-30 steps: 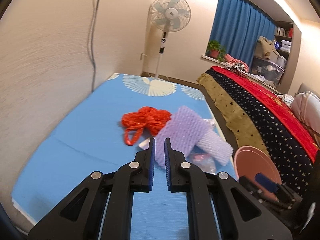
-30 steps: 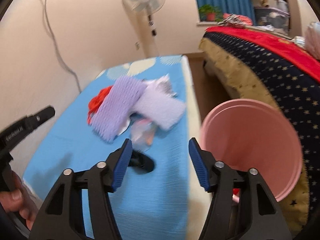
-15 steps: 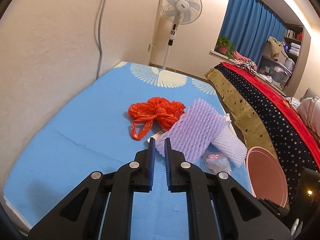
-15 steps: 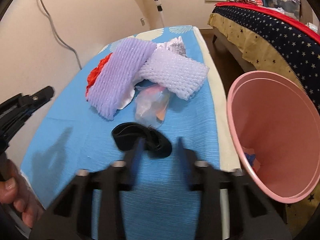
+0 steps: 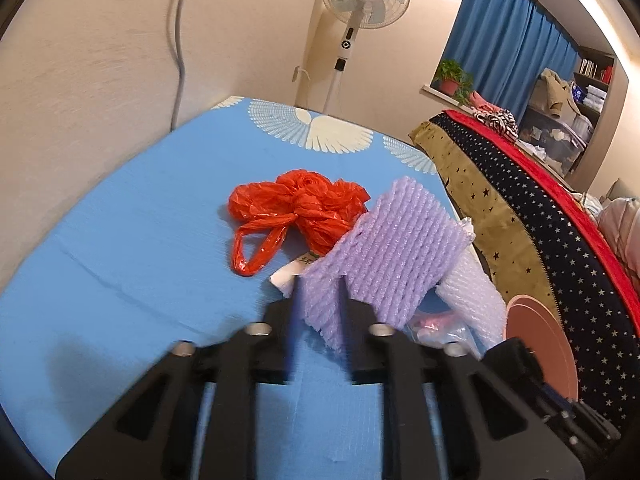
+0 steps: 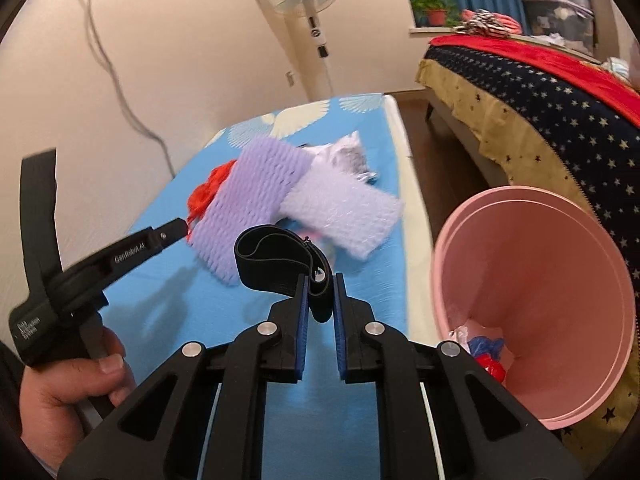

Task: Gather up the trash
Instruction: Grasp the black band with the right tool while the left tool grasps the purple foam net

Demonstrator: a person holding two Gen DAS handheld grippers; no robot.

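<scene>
Trash lies on a blue mat (image 5: 140, 248): a crumpled orange plastic bag (image 5: 296, 208), a purple foam net (image 5: 392, 252), a paler foam net (image 6: 344, 216) and a clear wrapper (image 5: 436, 324). My left gripper (image 5: 320, 284) is blurred and its jaws are opening. The near corner of the purple net shows between its fingers, and the pads do not press on it. My right gripper (image 6: 320, 300) is closing its jaws on a black elastic band (image 6: 276, 260), which stands up in a loop off the mat. A pink bin (image 6: 540, 280) stands to its right with some trash at the bottom.
A hand (image 6: 72, 380) holds the left gripper (image 6: 176, 230) at the left of the right wrist view. A bed with a starred cover (image 5: 540, 220) runs along the right, beyond a strip of floor. A standing fan (image 5: 360, 8) and a wall cable (image 5: 180, 40) are behind the mat.
The left gripper came closer to the purple net and its shut jaws parted. The right gripper went from wide open to closed on the black band, which left the mat.
</scene>
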